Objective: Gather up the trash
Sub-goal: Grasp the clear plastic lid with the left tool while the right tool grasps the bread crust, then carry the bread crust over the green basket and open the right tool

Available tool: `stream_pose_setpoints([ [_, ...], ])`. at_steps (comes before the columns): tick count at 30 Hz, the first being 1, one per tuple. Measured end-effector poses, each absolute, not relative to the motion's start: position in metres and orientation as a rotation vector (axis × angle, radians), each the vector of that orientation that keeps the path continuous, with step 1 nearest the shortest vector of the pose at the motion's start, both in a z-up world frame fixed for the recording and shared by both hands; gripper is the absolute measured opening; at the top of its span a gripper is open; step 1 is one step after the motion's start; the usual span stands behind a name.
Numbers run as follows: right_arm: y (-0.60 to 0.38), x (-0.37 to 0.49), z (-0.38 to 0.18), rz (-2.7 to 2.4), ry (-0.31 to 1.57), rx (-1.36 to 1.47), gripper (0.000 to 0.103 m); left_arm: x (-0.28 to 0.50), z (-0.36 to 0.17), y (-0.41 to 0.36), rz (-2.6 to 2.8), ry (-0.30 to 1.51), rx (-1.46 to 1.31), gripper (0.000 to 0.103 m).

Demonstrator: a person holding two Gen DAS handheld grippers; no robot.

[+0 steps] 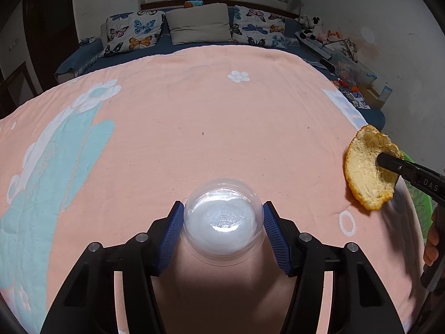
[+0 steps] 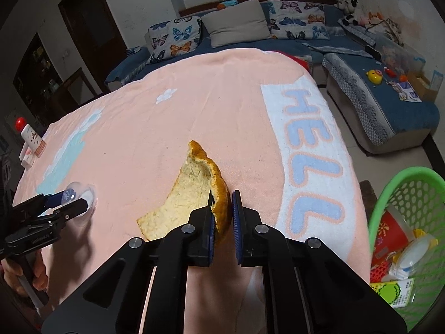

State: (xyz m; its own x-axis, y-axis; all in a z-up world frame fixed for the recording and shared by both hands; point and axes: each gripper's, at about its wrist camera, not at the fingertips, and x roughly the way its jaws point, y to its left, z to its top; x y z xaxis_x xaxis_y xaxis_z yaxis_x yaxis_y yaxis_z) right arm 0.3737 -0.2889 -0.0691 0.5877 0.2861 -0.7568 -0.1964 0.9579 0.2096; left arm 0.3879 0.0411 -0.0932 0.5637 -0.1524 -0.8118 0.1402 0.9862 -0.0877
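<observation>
My left gripper is shut on a clear plastic dome lid, its blue pads against both sides, just above the pink blanket. It also shows in the right wrist view at the left, with the lid in it. My right gripper is shut on a large orange peel, pith side up, held over the blanket. In the left wrist view the peel hangs at the right edge with a black finger on it.
A green plastic basket with several wrappers and a cup stands off the right edge of the blanket. A white bottle with a red cap lies at the far left. A blue sofa with butterfly pillows stands behind.
</observation>
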Motion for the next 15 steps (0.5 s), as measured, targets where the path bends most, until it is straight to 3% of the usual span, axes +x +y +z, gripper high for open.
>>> stream_pose_setpoints([
  [15,-0.318,0.341,-0.054,0.230,0.866,0.071,0.011,0.387,-0.094,0.031,-0.141,0.930,0.012,0.055],
])
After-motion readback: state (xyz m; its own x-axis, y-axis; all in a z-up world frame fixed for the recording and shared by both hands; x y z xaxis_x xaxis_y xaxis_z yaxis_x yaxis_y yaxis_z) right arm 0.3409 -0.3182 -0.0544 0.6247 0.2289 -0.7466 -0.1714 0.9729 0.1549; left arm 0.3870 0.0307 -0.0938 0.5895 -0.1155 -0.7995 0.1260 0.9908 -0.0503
